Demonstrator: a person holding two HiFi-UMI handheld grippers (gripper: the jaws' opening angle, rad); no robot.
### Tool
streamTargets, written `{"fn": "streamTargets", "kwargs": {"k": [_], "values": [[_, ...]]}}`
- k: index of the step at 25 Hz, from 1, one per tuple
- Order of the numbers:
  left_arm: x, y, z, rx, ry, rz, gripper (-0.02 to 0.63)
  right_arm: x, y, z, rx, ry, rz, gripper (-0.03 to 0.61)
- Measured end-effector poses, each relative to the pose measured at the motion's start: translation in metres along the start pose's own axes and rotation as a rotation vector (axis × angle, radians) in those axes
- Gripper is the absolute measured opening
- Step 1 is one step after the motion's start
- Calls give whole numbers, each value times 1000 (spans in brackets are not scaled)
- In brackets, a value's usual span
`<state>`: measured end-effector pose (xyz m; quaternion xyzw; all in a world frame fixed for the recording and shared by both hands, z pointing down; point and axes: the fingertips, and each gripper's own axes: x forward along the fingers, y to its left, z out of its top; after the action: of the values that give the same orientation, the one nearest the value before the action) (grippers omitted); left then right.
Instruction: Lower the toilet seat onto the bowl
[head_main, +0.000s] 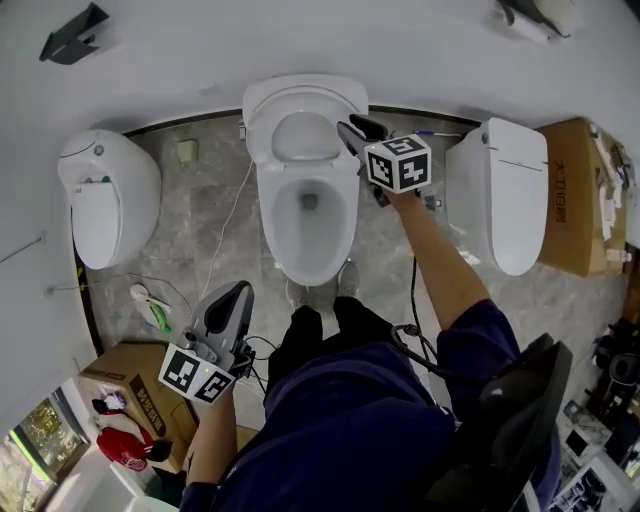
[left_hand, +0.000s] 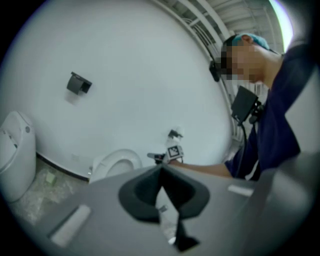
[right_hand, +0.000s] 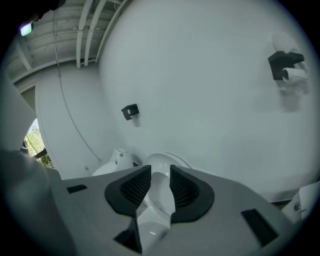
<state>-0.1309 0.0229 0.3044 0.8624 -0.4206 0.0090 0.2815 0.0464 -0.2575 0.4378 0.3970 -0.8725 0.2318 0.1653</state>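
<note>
The toilet seat (head_main: 303, 98) stands raised against the wall at the back of the bowl (head_main: 272, 225). The right gripper (head_main: 352, 130) reaches to its right edge with jaws spread, the white rim (right_hand: 159, 192) between them but not visibly pinched. The left gripper (head_main: 235, 295) hangs well back beside the person's knee with its tongs pressed together and empty. If the jaws close on only that thin, smooth edge, I'd expect the seat to slip free partway down and slam onto the porcelain.
</note>
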Motion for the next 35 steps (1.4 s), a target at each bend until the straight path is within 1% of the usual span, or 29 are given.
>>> {"fn": "streamTargets", "kwargs": {"k": [6, 11, 15, 18, 24, 31, 35], "values": [[10, 1, -12, -22, 26, 53, 5, 40, -51, -4, -19, 26, -56, 106], [8, 5, -23, -49, 44, 84, 5, 60, -70, -10, -64, 66, -54, 114], [10, 9, -30, -61, 51, 98, 5, 80, -74, -19, -94, 102, -36, 115], [7, 9, -36, -70, 61, 104, 5, 89, -75, -26, -107, 117, -42, 115], [-4, 16, -41, -86, 82, 112, 5, 97, -76, -28, -93, 114, -65, 115], [-9, 16, -41, -77, 92, 72, 5, 86, -67, -34, -78, 115, -83, 115], [-16, 17, -41, -69, 97, 54, 5, 76, -58, -39, -73, 113, -79, 117]]}}
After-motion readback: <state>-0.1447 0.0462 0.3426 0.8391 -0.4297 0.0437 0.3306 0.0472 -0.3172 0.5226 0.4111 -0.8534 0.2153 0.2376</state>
